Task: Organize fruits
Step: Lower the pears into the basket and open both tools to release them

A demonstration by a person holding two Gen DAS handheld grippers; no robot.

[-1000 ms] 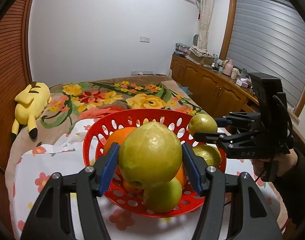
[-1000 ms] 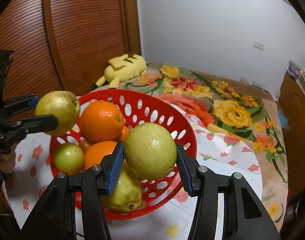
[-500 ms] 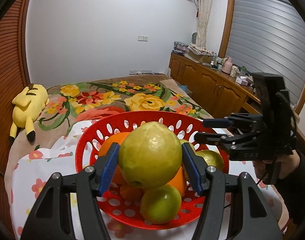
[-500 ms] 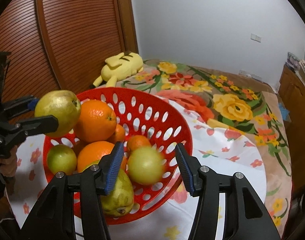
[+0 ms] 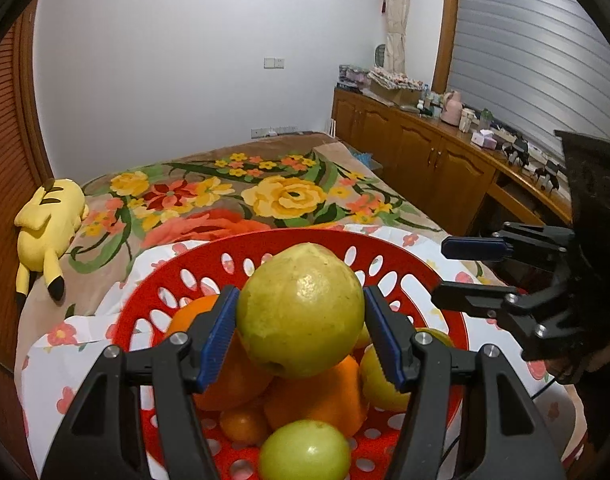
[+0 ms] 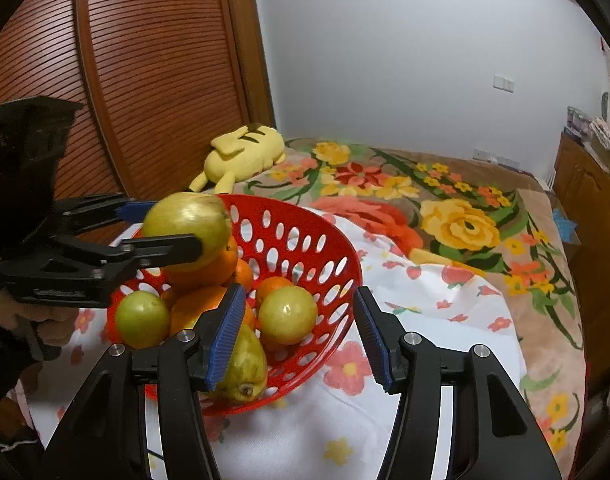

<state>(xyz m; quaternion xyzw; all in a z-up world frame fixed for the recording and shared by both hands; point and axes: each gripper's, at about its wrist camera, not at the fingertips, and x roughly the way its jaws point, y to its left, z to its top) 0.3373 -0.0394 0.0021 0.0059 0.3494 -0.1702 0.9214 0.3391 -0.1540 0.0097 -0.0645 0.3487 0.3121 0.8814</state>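
A: Guava (image 5: 301, 312)?
B: Clamped in left tool (image 5: 301, 334), above red basket (image 5: 421, 264), over oranges (image 5: 321, 396).
A: Right tool (image 6: 297, 340)?
B: Stood apart, empty, beside basket rim. Small guava (image 6: 287, 314) down in basket.
A: Basket?
B: Sat on flowered cloth (image 6: 425, 320) on bed (image 6: 457, 216).

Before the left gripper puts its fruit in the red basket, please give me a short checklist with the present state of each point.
1. Left gripper holds the yellow-green fruit firmly: ok.
2. Fruit is above the red basket: ok.
3. Right gripper empty, jaws apart: ok.
4. Right gripper out of the drop path: cannot tell.
5. Free, stable spot on the pile of oranges: not ok, pile is heaped.
6. Basket sits flat on the white flowered cloth: cannot tell.
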